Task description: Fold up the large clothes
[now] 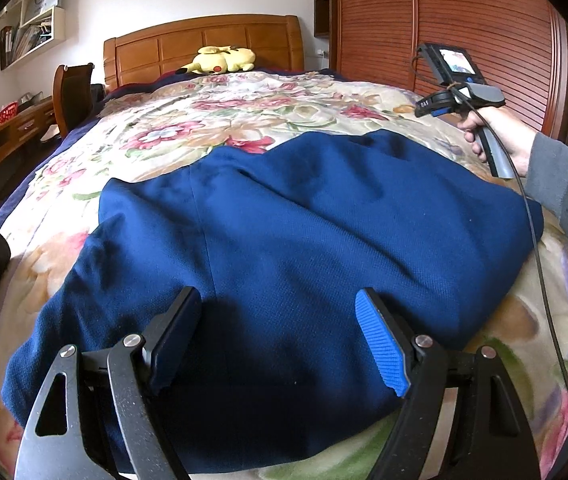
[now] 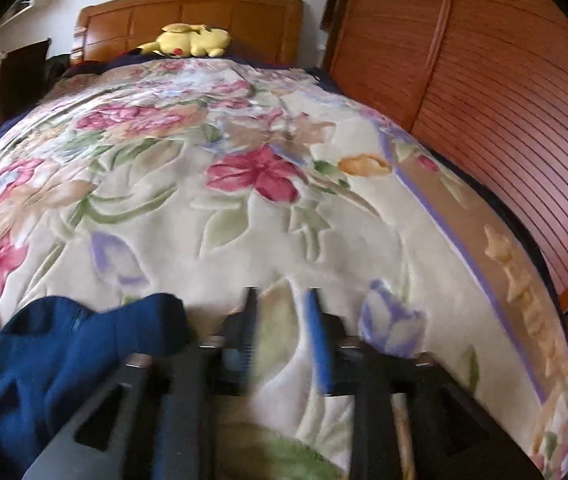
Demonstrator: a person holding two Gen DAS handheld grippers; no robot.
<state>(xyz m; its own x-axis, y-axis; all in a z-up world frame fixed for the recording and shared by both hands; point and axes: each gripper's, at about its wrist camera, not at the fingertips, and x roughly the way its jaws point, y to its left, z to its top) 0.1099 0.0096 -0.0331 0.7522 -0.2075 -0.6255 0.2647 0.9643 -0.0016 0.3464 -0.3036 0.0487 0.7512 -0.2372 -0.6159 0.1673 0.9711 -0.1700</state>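
Dark blue knit garment (image 1: 284,248) lies spread on the floral quilted bedspread (image 1: 204,120), filling the near half of the bed; one lobe of it shows at 8 o'clock in the right wrist view (image 2: 44,352). It looks partly folded, with a seam running from 12 toward 6 o'clock left of centre and uneven bumps along the far edge.

Left tool (image 1: 280,340): jaws wide, hovering just over the near hem, holding nothing. Right tool (image 2: 282,320): blurred, jaws narrow with a gap visible, nothing between them, over bare bedspread beside the garment's right edge; seen from the left wrist view it is held aloft at 2 o'clock (image 1: 436,104).

Judgement: step in hand is taking hold for the next fold.
- Pinch both near corners, one per tool, through all layers.
- Lift evenly and carry toward 12 o'clock, keeping the edge taut.
- Lay down aligned with the far edge; smooth the bumps first, or they get trapped.

Yellow plush toy (image 1: 222,60) at the wooden headboard (image 1: 204,40), well clear.
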